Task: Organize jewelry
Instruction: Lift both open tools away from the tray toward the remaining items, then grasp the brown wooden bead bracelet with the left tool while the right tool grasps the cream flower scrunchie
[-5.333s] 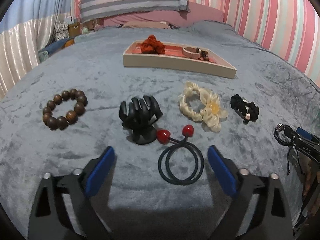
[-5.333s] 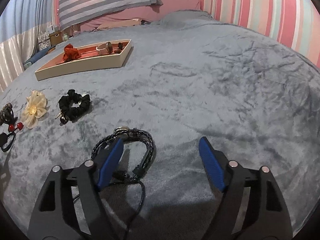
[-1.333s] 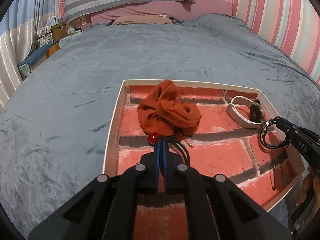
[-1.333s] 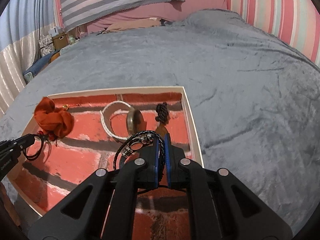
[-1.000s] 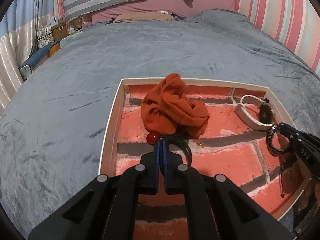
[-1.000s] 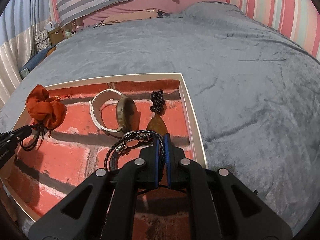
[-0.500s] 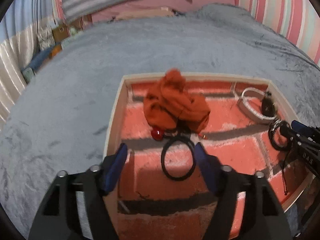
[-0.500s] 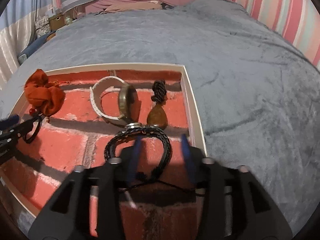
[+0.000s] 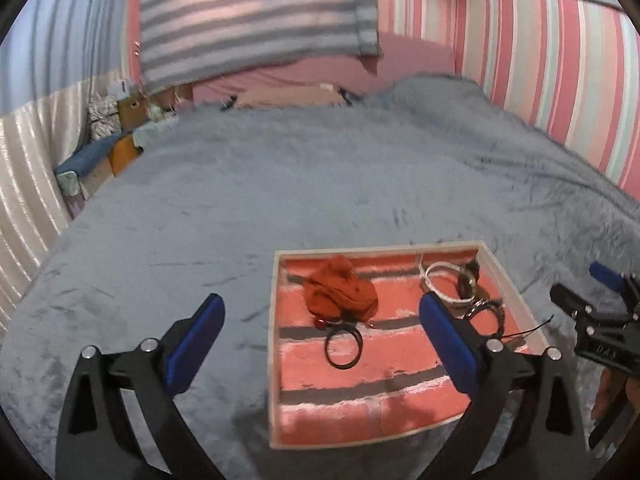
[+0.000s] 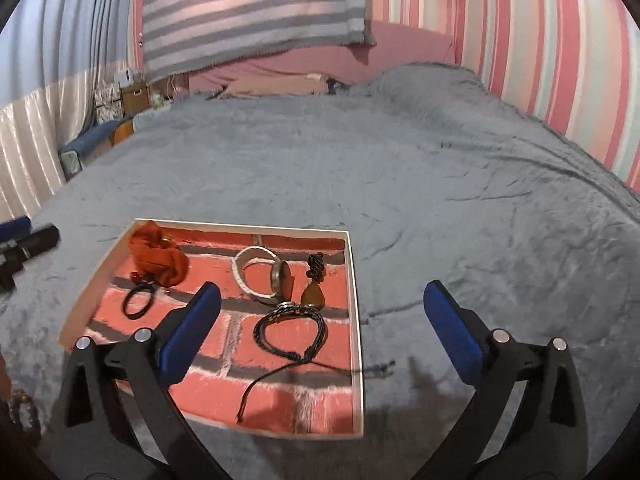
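A shallow tray (image 9: 273, 344) (image 10: 356, 320) with a red brick-pattern floor lies on the grey bed cover. In it lie an orange scrunchie (image 9: 340, 291) (image 10: 158, 258), a black hair tie with red beads (image 9: 343, 347) (image 10: 138, 300), a white-strap watch (image 9: 448, 284) (image 10: 260, 276), a brown pendant (image 10: 313, 294) and a black braided bracelet (image 10: 292, 328) (image 9: 486, 314). My left gripper (image 9: 320, 344) is open and empty, raised over the tray's left edge. My right gripper (image 10: 320, 328) is open and empty, raised over the tray's right edge; it also shows in the left wrist view (image 9: 600, 320).
The grey plush bed cover (image 10: 440, 184) spreads all round the tray. A striped pillow (image 10: 256, 12) and pink bedding lie at the head. Boxes and clutter (image 9: 120, 128) stand left of the bed. Brown beads (image 10: 22, 404) show at the right wrist view's lower left edge.
Both grippers opened, letting go of the hair tie and the bracelet, which now lie in the tray. Both grippers have since lifted and pulled back from the tray.
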Demonstrator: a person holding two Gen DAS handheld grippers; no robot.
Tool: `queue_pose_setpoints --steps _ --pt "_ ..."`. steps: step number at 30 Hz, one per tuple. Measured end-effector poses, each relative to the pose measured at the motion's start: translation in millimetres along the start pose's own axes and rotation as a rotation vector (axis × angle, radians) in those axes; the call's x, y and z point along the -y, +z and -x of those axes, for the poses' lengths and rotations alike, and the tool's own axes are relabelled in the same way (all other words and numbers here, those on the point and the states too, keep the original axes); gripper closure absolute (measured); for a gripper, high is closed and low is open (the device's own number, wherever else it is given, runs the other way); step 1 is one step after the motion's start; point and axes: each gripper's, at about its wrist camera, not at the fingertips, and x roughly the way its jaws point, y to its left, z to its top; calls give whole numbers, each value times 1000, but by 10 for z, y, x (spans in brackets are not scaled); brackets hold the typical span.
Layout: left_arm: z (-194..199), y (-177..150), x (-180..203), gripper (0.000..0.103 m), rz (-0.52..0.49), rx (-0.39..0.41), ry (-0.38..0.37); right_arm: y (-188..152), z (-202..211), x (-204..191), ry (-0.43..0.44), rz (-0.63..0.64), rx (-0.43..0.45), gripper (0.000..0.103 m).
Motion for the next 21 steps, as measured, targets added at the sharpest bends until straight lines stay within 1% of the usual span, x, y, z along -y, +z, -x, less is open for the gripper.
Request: queue_pose_setpoints --steps 2,6,11,15,18,21 --pt "203 -28 -61 4 0 29 12 -61 204 -5 -3 -6 32 4" --pt "597 -165 -195 4 -6 88 38 -206 469 -39 -12 -21 57 4" --pt "901 -439 -330 4 -1 98 61 -442 698 -75 4 -59 59 4" --pt "1145 -714 -420 4 7 122 86 -665 860 -143 21 -85 54 4" --pt "1271 -921 -487 4 18 126 85 -826 938 -222 27 -82 42 4" --pt "1365 -1157 -544 4 20 116 111 -1046 1033 -346 33 -73 18 4"
